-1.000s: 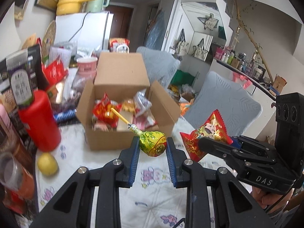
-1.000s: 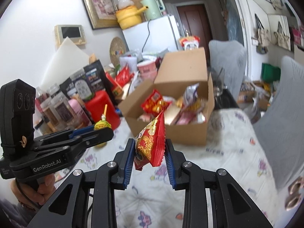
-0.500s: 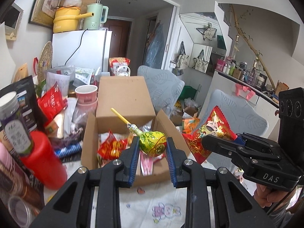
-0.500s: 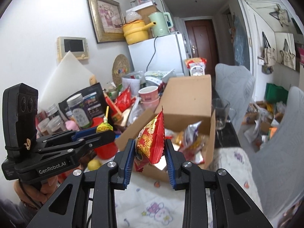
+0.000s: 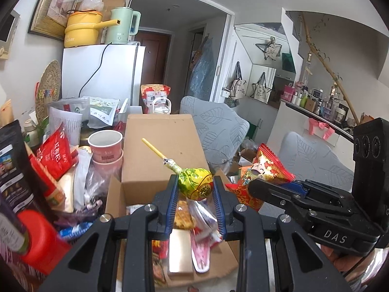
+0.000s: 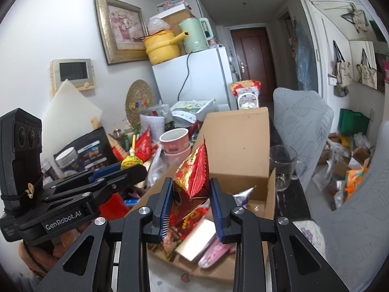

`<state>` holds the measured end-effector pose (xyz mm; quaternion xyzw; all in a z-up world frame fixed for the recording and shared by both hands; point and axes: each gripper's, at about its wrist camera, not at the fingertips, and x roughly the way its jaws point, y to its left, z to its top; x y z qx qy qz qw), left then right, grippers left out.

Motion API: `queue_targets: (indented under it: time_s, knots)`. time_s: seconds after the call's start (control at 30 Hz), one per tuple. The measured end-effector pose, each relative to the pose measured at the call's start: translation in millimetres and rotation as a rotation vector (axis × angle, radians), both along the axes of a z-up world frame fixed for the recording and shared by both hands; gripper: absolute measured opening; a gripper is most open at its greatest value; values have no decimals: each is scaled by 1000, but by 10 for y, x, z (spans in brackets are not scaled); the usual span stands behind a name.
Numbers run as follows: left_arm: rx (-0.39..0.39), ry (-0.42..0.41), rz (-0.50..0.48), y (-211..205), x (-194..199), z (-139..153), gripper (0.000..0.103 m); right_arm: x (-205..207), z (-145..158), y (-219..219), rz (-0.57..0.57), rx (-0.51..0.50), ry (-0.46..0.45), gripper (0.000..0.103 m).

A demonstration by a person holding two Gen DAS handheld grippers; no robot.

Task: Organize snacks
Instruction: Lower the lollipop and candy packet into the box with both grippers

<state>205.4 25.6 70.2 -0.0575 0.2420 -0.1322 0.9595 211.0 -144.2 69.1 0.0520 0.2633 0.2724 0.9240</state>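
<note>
Left gripper (image 5: 195, 191): jaws narrow, blue pads clamped on the head of a lollipop (image 5: 195, 187) in a yellow-green wrapper. Its yellow stick points up toward 11 o'clock.

Right gripper (image 6: 190, 196): jaws narrow, pads pressed on both faces of a red and gold snack packet (image 6: 192, 177), held upright, one sealed corner pointing to 12 o'clock. In the left wrist view the same gripper enters from 3 o'clock, packet at its tip, just beside the lollipop.

Below and just beyond both grippers: an open cardboard box (image 5: 160, 153) on the table. Back flap stands upright. Inside lie mixed snack wrappers (image 5: 194, 221): clear, red, pink and one flat gold pack. Both held items hang above the box opening, apart from its contents.

At 9 o'clock of the box, left wrist view: a red cylindrical container (image 5: 40, 238) nearest, then a black pouch (image 5: 12, 165), a red snack bag (image 5: 57, 154) and stacked pink paper cups (image 5: 105, 146). At 3 o'clock of the box, right wrist view: a clear glass mug (image 6: 283, 166).

Further, toward 12 o'clock: a grey leaf-patterned chair (image 5: 214, 124), then a white fridge (image 5: 102, 73) carrying a yellow pot (image 5: 81, 30) and a pale green kettle (image 5: 121, 25). Farthest: a brown door (image 6: 252, 56).
</note>
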Motion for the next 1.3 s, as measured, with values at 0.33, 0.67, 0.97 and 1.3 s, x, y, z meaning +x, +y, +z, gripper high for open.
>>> queue_targets:
  time_s: [0.33,0.67,0.97,1.3]
  knots:
    - [39,37,48,67,518,-187,27,486,-182,132,-17,5,34,29]
    - [103,119,80,67,925,-544,27,795,-499,239,-16,-26,109,29]
    - [139,201,101,78,1170,-836,27,1006,-792,280,-24,-45,187,29]
    - [159,350,79,68,1414,-1213,27,1126,-1050,420,-40,-142,266,29]
